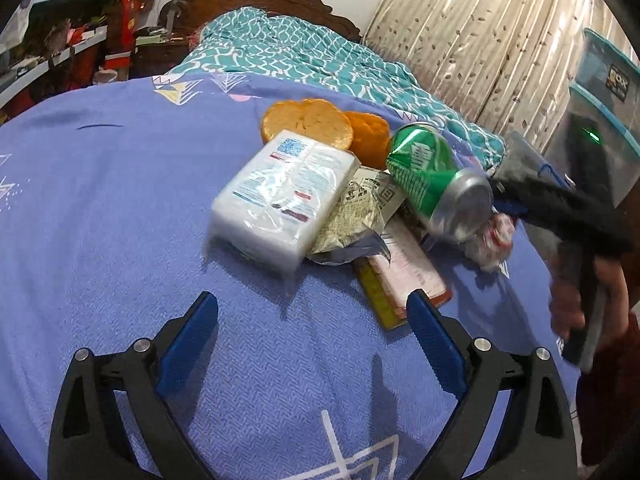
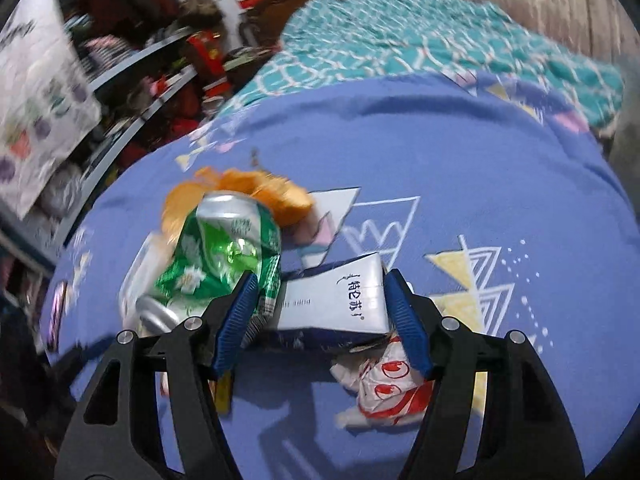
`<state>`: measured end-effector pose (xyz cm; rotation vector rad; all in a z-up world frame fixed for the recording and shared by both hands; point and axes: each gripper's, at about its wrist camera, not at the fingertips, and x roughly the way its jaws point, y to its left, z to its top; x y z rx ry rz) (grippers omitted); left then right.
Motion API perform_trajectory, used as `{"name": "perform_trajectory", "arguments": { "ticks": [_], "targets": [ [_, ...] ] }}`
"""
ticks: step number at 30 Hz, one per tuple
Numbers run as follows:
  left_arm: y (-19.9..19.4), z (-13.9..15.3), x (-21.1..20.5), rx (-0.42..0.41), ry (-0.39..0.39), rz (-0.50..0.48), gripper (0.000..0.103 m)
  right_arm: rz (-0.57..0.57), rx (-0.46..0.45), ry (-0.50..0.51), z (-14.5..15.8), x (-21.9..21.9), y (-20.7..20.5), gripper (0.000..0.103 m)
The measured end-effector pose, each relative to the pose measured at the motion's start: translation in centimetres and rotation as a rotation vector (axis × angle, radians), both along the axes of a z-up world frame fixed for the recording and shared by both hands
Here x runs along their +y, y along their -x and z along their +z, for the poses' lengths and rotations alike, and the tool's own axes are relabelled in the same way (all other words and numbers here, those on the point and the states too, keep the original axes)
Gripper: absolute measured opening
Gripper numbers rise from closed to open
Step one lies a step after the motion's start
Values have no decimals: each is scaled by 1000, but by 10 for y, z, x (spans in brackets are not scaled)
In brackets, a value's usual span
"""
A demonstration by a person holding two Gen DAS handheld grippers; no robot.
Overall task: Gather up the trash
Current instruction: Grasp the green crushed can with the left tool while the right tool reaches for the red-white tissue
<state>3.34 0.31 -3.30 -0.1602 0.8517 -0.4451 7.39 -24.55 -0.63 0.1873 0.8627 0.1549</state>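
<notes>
1. Blue-padded left gripper hangs nearest the lens with its jaws spread wide and nothing between them, over the periwinkle bedsheet with triangle prints.
2. Just beyond its right finger lies a flat pink-and-yellow packet, partly under a crinkled printed foil wrapper.
3. Left of that sits a white plastic-wrapped block; orange peel halves lie farther off.
4. A dented green drink can lies on its side to the right, touching the heap.
5. Right gripper straddles a white-and-blue milk carton; its right pad touches the carton, while whether the left pad presses it I cannot tell.
6. A crumpled red-and-white paper wrapper lies near, below the carton; the can sits just left.
7. A teal patterned quilt and a beige curtain stand far behind.
</notes>
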Motion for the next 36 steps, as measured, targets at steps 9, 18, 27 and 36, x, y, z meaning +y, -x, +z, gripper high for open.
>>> {"name": "perform_trajectory", "arguments": {
  "ticks": [9, 18, 27, 36],
  "targets": [
    [-5, -5, 4, 27, 4, 29, 94, -28, -65, -72, 9, -1, 44, 68],
    [8, -3, -1, -4, -61, 55, 94, -151, -88, -176, 6, -31, 64, 68],
    [26, -1, 15, -8, -85, 92, 94, -157, -86, -214, 6, -32, 64, 67],
    [26, 8, 32, 9, -90, 89, 93, -68, -194, -135, 33, 4, 70, 67]
  ]
}}
